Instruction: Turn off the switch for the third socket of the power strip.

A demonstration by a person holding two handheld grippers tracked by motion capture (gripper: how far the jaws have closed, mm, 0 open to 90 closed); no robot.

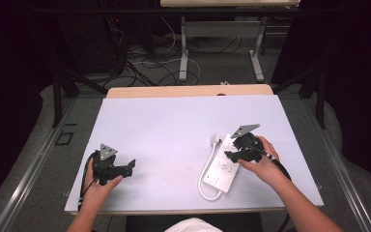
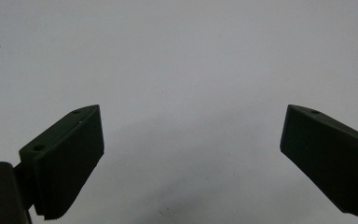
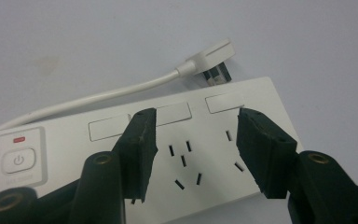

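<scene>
Right gripper view: power strip (image 3: pixel 214 154) below parted jaws, none gripped.

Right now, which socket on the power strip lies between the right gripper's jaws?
The middle socket of the power strip. Its slots show in the gap of the right gripper; the jaws partly cover the neighbours.

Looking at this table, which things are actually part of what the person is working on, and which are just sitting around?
In use:
- white power strip, with its cord and plug
- right gripper, jaws apart over the strip's sockets, nothing between them

Just around:
- left gripper, open over the bare white table
- tangled cables on the floor behind
- another table's legs farther back
</scene>
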